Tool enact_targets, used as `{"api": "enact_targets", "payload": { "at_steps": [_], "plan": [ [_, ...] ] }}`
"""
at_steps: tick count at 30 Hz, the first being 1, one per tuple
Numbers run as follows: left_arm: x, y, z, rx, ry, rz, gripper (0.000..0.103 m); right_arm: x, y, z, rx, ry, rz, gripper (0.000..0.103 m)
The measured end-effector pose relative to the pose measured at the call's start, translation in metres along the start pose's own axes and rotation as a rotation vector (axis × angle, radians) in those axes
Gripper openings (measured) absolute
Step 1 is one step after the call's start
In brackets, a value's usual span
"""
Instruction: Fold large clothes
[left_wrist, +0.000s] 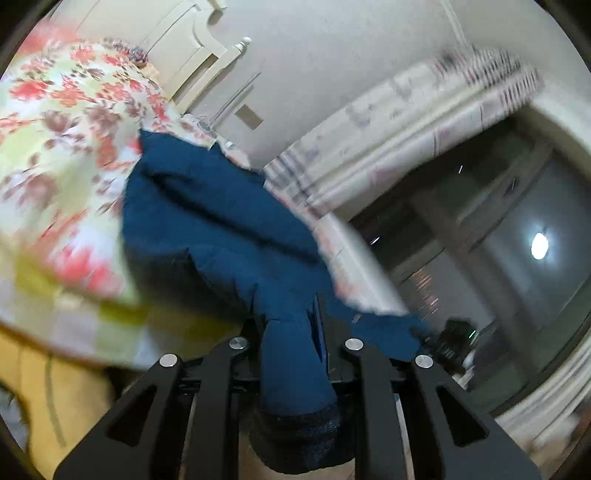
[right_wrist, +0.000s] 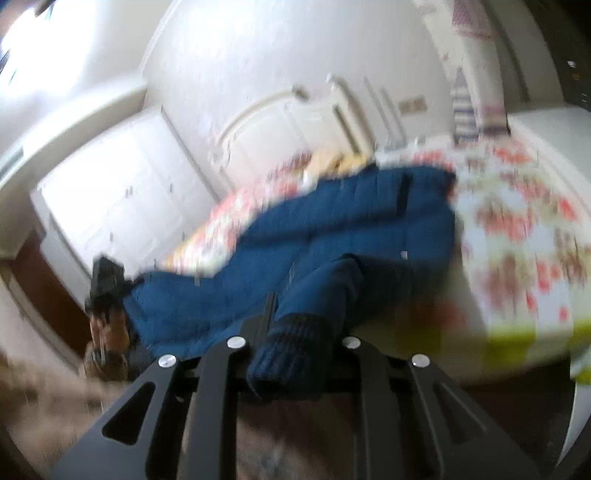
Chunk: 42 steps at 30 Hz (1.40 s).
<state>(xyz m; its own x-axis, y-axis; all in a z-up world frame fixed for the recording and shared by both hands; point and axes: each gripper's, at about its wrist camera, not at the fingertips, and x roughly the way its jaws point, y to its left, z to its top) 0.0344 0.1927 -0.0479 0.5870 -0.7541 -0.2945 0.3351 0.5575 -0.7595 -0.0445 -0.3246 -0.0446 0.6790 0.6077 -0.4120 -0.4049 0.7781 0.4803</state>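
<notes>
Item: blue padded jacket, one large garment, lying across the bed on its flowered cover.

Left hand-held gripper: closed on a sleeve, dark knit cuff hanging below my jaws at the lower middle of the frame. The body runs up and to the left from there.

Right hand-held gripper: closed on the other sleeve at its cuff. The body stretches across mid-frame, long axis running lower left to upper right.

Relation: both sleeves are in hand and the bulk lies ahead of both grippers, neither clearly nearer. I judge the next fold carries the sleeves forward over the body.
</notes>
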Motion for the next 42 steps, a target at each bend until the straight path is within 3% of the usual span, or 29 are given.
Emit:
{"api": "enact_targets", "payload": {
  "at_steps": [3,5,8,9,10,12,14,15,17,22,24,27,30,32,34,36,39,41,42],
  "plan": [
    [0.045,0.017,0.065,-0.149,-0.006,-0.022,0.017,0.038,-0.022,0.061,0.107,-0.050,-0.010,0.017],
    [0.090,0.044,0.114,-0.267,0.010,0.006,0.018,0.080,-0.050,0.099,0.202,-0.042,-0.010,0.018],
    [0.139,0.091,0.160,-0.432,0.018,0.085,0.019,0.145,-0.105,0.138,0.371,-0.034,-0.013,0.029],
    [0.150,0.103,0.167,-0.464,0.018,0.101,0.019,0.169,-0.127,0.145,0.434,-0.032,-0.006,0.040],
    [0.165,0.122,0.176,-0.517,0.017,0.115,0.021,0.191,-0.152,0.146,0.524,-0.035,0.015,0.062],
    [0.180,0.140,0.186,-0.555,0.026,0.142,0.021,0.214,-0.188,0.141,0.650,-0.035,0.033,0.081],
    [0.189,0.158,0.193,-0.567,0.053,0.115,0.022,0.224,-0.214,0.134,0.719,-0.061,0.029,0.081],
    [0.189,0.164,0.196,-0.569,0.064,0.072,0.022,0.223,-0.224,0.132,0.725,-0.087,0.068,0.081],
    [0.188,0.171,0.204,-0.573,0.091,0.001,0.023,0.219,-0.231,0.134,0.691,-0.102,0.079,0.081],
    [0.179,0.174,0.223,-0.603,0.173,-0.111,0.023,0.213,-0.219,0.166,0.392,0.002,-0.190,0.082],
    [0.182,0.169,0.226,-0.604,0.198,-0.113,0.023,0.225,-0.210,0.171,0.273,0.088,-0.252,0.084],
    [0.187,0.178,0.228,-0.710,0.225,-0.074,0.023,0.255,-0.203,0.166,0.134,0.236,-0.316,0.084],
    [0.182,0.154,0.231,-0.658,0.192,-0.147,0.023,0.273,-0.202,0.159,0.087,0.271,-0.325,0.084],
    [0.176,0.131,0.232,-0.583,0.215,-0.196,0.023,0.275,-0.206,0.156,0.100,0.257,-0.296,0.084],
    [0.161,0.112,0.235,-0.499,0.207,-0.170,0.023,0.275,-0.208,0.154,0.095,0.247,-0.282,0.079],
    [0.138,0.093,0.244,-0.351,0.119,-0.044,0.023,0.272,-0.204,0.153,0.075,0.237,-0.273,0.076],
    [0.110,0.066,0.250,-0.063,-0.079,0.226,0.023,0.272,-0.195,0.155,0.028,0.219,-0.291,0.073],
    [0.118,0.049,0.240,0.193,-0.091,0.407,0.023,0.273,-0.192,0.157,0.011,0.217,-0.301,0.073],
    [0.125,0.050,0.237,0.256,-0.060,0.446,0.023,0.274,-0.192,0.158,0.008,0.217,-0.305,0.073]
  ]
}}
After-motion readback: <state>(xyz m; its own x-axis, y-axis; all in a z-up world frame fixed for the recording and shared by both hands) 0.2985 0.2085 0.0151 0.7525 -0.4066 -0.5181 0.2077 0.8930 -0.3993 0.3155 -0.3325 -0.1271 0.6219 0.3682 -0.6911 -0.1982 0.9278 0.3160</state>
